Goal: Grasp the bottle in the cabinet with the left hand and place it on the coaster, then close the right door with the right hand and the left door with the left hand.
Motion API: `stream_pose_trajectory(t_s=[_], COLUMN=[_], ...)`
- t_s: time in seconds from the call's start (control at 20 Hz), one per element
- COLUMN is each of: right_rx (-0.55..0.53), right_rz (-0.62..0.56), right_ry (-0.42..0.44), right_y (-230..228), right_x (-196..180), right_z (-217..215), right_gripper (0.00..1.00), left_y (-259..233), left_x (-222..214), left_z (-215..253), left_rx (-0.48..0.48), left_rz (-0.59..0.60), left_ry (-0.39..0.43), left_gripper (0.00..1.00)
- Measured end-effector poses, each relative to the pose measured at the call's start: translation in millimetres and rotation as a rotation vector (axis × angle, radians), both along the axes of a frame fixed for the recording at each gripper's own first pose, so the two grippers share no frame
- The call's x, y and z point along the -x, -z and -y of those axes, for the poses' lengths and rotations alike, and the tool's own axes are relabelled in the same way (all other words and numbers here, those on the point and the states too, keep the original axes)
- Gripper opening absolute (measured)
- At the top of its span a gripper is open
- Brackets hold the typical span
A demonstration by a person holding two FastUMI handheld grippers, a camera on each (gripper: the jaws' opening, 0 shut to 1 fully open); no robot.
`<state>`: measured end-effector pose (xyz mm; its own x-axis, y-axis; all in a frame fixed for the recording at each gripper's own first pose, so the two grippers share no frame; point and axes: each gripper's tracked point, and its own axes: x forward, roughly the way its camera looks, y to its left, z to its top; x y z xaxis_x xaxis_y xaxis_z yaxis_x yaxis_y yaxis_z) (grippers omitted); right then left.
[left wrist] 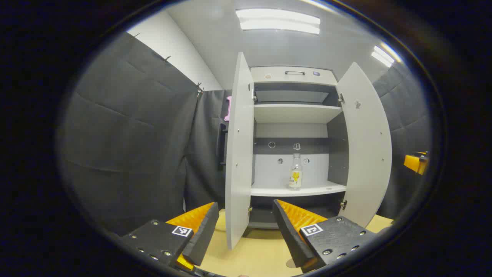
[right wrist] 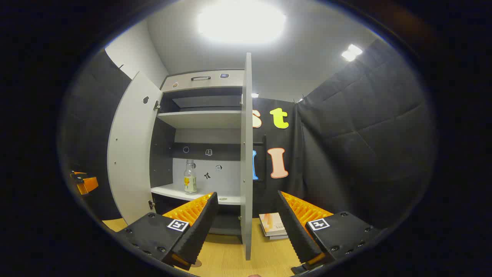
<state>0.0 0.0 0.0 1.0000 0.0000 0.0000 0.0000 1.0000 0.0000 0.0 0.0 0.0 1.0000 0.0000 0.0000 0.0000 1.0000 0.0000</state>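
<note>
A clear bottle (left wrist: 295,172) with a yellow label stands upright on the lower shelf of the white cabinet (left wrist: 296,113), whose two doors hang wide open. In the left gripper view the left door (left wrist: 239,154) is edge-on between my fingers and the right door (left wrist: 367,146) swings out to the right. My left gripper (left wrist: 245,204) is open, short of the cabinet and well away from the bottle. In the right gripper view the bottle (right wrist: 189,177) stands behind the right door (right wrist: 246,154), which is edge-on. My right gripper (right wrist: 246,196) is open and holds nothing.
The cabinet stands on a wooden table (left wrist: 253,254). A small round disc (left wrist: 291,263) lies half hidden under my left gripper's finger. A book (right wrist: 273,225) lies on the table right of the right door. The left door (right wrist: 132,154) and part of the other gripper (right wrist: 82,182) are at the far left.
</note>
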Motion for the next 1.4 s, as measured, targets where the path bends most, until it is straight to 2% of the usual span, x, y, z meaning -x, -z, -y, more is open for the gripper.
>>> stream_pose_trajectory(t_s=[0.35, 0.4, 0.45, 0.8, 1.05, 1.15, 1.4], right_rx=[-0.002, -0.005, -0.005, -0.015, -0.025, -0.019, -0.014], right_rz=[-0.022, -0.028, -0.032, -0.033, -0.048, -0.051, -0.073], right_ry=[0.019, 0.021, 0.024, 0.051, 0.049, 0.040, 0.004], right_y=[8, 10, 10, 8, 10, 10, 16], right_x=[0, 1, 2, 2, 4, 3, -1], right_z=[13, 16, 19, 42, 54, 59, 71], right_gripper=[0.96, 0.92, 0.96, 0.96, 0.96, 0.96, 0.96], left_y=[10, 9, 8, 12, 7, 3, -6], left_x=[-11, -11, -12, -17, -21, -23, -28], left_z=[12, 13, 14, 31, 47, 56, 84], left_rx=[0.010, 0.008, 0.003, -0.012, -0.037, -0.039, -0.050], left_rz=[-0.027, -0.024, -0.021, -0.043, -0.034, -0.031, -0.029], left_ry=[0.022, 0.024, 0.025, 0.051, 0.069, 0.076, 0.092], left_gripper=[0.85, 0.87, 0.85, 0.86, 0.85, 0.87, 0.85])
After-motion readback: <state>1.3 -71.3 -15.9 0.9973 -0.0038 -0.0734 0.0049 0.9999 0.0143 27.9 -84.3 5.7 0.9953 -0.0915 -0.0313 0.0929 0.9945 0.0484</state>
